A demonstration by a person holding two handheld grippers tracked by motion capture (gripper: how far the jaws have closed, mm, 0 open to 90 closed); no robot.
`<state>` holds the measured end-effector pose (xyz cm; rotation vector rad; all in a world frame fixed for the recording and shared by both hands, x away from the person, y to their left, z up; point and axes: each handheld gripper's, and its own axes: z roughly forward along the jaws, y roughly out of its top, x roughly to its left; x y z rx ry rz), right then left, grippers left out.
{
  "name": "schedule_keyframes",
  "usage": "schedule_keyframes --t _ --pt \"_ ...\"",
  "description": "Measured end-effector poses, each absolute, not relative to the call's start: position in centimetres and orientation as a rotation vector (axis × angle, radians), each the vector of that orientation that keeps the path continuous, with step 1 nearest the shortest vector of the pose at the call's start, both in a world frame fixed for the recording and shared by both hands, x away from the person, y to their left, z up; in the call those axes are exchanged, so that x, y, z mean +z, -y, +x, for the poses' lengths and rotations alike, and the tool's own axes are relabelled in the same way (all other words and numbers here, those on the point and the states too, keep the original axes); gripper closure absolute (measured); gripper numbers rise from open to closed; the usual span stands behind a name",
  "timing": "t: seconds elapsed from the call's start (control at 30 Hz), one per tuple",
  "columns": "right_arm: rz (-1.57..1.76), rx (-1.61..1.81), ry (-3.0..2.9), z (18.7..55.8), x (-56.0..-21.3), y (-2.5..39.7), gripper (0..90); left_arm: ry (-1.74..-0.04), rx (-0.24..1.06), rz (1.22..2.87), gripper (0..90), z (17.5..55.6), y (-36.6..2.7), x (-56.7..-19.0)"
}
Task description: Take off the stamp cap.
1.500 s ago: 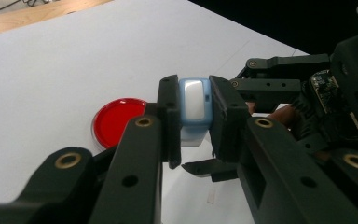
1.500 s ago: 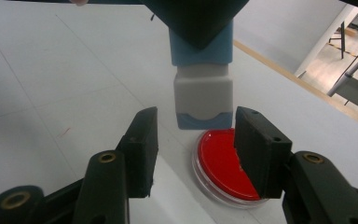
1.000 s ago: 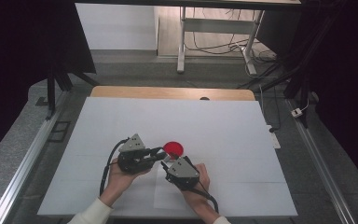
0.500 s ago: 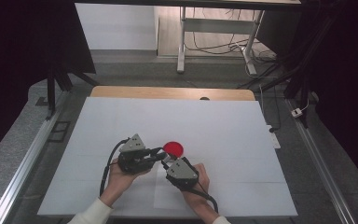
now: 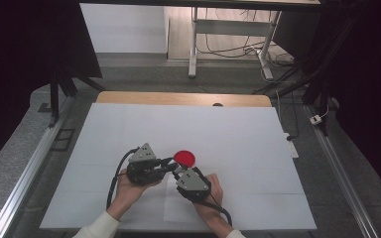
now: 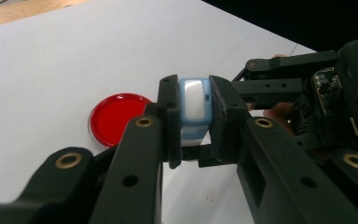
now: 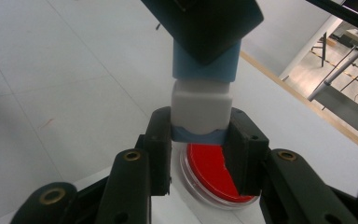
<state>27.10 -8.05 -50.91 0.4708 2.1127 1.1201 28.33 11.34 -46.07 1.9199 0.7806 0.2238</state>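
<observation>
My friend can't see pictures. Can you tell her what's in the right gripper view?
The right gripper pinches one end of a small blue-and-white block between its two black jaws, while the other gripper holds its far end. Below sits a round red dish on the white table.

1. In the high view, lower centre of the frame, the small blue-and-white block is too small to make out between the left gripper [image 5: 174, 166] and right gripper [image 5: 178, 173]; both forearms are cut off by the bottom edge.
2. In the right gripper view, the red dish [image 7: 214, 175] is partly hidden behind the right jaw; the blue-and-white block [image 7: 200, 109] has its top covered by the other gripper's black jaw, itself cut off at the upper edge.
3. In the left gripper view, the block's [image 6: 194, 109] sides sit hidden between the jaws; the dish's [image 6: 114, 116] right edge is hidden behind the left jaw.
</observation>
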Motion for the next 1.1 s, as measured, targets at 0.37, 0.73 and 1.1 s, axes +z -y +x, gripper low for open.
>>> schedule_keyframes --t 0.37,0.73,1.1 --pt "0.449 1.101 -2.106 27.05 -50.88 8.07 64.7 -0.785 0.227 1.915 75.3 28.28 -11.38 -46.05" --pt "0.441 1.090 -2.097 26.98 -50.79 8.12 64.4 -0.784 0.228 1.907 75.3 28.20 -11.37 -46.00" --pt "0.424 1.082 -2.101 26.96 -50.73 8.10 64.2 -0.783 0.226 1.908 75.4 28.21 -11.43 -45.99"
